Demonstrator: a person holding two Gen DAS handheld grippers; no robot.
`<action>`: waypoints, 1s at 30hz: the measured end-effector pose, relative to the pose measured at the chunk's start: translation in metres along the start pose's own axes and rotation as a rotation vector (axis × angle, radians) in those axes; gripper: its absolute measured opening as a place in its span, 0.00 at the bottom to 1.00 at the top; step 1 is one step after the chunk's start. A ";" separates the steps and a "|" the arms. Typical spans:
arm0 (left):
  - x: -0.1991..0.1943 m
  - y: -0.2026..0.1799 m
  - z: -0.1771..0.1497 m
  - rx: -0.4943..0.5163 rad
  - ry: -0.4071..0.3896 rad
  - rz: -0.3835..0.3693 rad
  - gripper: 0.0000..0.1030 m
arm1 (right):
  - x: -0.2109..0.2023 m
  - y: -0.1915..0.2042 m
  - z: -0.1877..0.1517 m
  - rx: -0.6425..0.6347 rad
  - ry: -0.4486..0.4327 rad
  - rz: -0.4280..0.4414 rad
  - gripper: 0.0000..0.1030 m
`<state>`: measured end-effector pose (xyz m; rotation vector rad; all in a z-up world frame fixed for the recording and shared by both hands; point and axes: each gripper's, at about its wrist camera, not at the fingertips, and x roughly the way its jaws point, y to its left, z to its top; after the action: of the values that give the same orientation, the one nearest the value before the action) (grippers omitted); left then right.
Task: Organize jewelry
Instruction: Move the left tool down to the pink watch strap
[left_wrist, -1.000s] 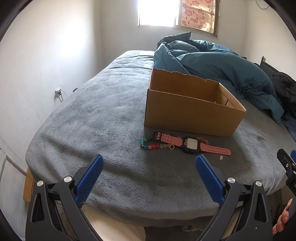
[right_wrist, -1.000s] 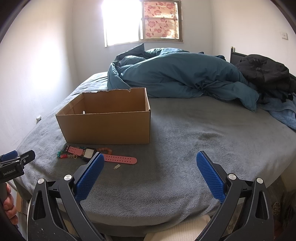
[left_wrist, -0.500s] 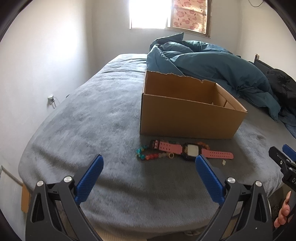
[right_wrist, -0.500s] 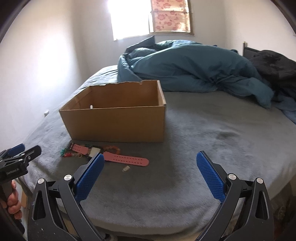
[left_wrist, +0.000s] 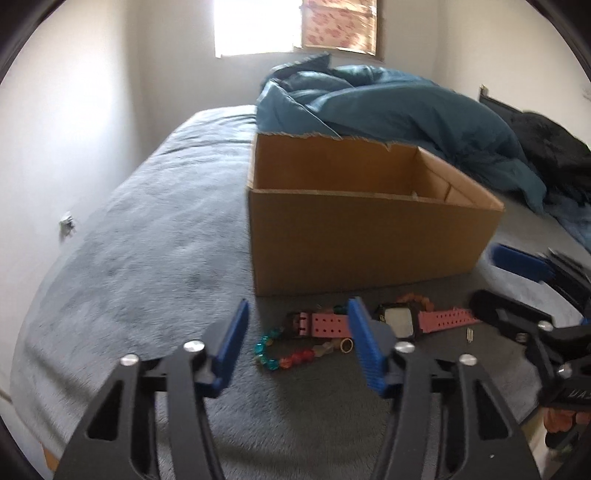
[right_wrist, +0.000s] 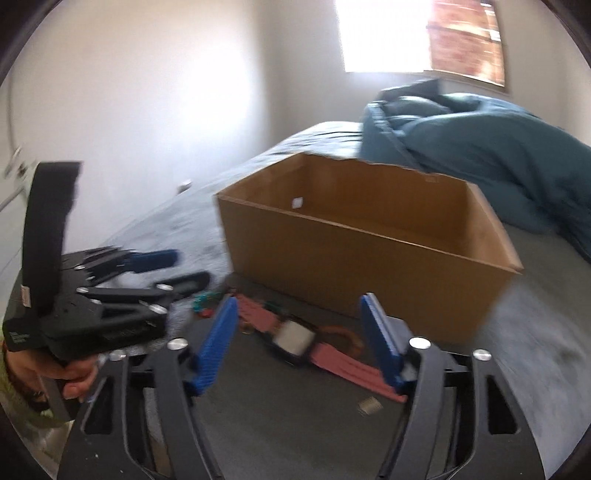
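Both claws have closed in on the jewelry since half a second ago: the left gripper (left_wrist: 297, 334), jaws released, hovers over the beaded bracelet (left_wrist: 286, 352), while the right gripper (right_wrist: 299, 334), also spread and empty, straddles the pink-strapped watch (right_wrist: 295, 338). Both pieces lie on the gray blanket (left_wrist: 147, 240), just near of the cardboard box (left_wrist: 362, 240).

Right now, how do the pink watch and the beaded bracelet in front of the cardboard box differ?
The pink watch lies stretched out straight, with one flat perforated strap and a dark case; the beaded bracelet curls in a loop of separate teal, red and pale beads. The watch is longer and lies nearer the cardboard box; the bracelet sits nearer the camera, by the watch's buckle end. Both rest on the grey bedspread, ungrasped.
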<state>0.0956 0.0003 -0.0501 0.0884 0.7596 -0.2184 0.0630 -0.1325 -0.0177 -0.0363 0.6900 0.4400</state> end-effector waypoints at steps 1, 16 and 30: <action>0.005 -0.002 -0.001 0.016 0.008 -0.005 0.41 | 0.006 0.003 0.001 -0.022 0.013 0.021 0.48; 0.046 -0.005 -0.013 0.043 0.086 -0.039 0.03 | 0.064 0.016 0.002 -0.149 0.212 0.148 0.22; 0.061 -0.002 -0.013 0.032 0.108 -0.043 0.00 | 0.068 0.014 -0.001 -0.184 0.328 0.183 0.14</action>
<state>0.1295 -0.0100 -0.1017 0.1149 0.8661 -0.2683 0.1033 -0.0945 -0.0594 -0.2242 0.9784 0.6815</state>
